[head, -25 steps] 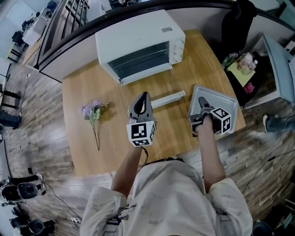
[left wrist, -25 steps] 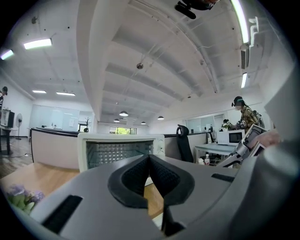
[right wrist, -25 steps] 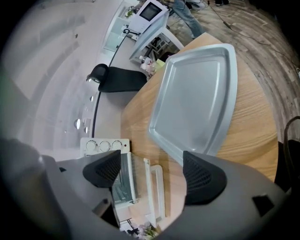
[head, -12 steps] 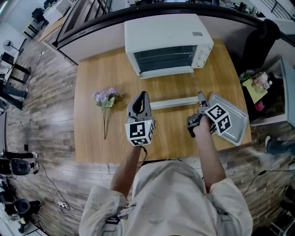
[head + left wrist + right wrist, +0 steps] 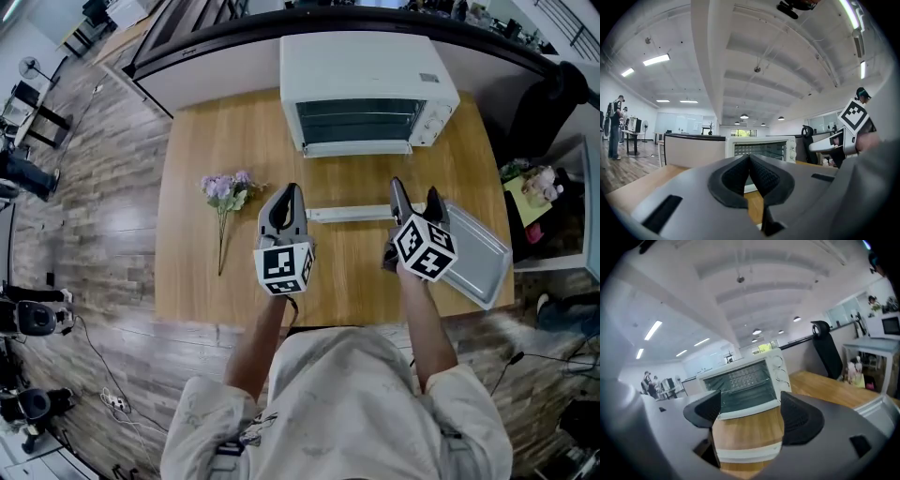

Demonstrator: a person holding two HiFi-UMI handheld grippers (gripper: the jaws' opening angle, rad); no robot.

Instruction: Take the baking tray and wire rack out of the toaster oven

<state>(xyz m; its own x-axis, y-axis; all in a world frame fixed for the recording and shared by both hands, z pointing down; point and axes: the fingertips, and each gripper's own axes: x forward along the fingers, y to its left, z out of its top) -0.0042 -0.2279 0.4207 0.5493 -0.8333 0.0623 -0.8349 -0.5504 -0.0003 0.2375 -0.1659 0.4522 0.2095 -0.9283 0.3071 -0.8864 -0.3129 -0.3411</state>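
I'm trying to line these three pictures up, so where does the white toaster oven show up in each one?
Head view: the toaster oven sits top centre, at the table's far edge.
Left gripper view: the toaster oven is small, just below the middle, door towards the camera.
Right gripper view: the toaster oven is larger, left of centre, tilted.
Shared landmark: the wooden table under it.
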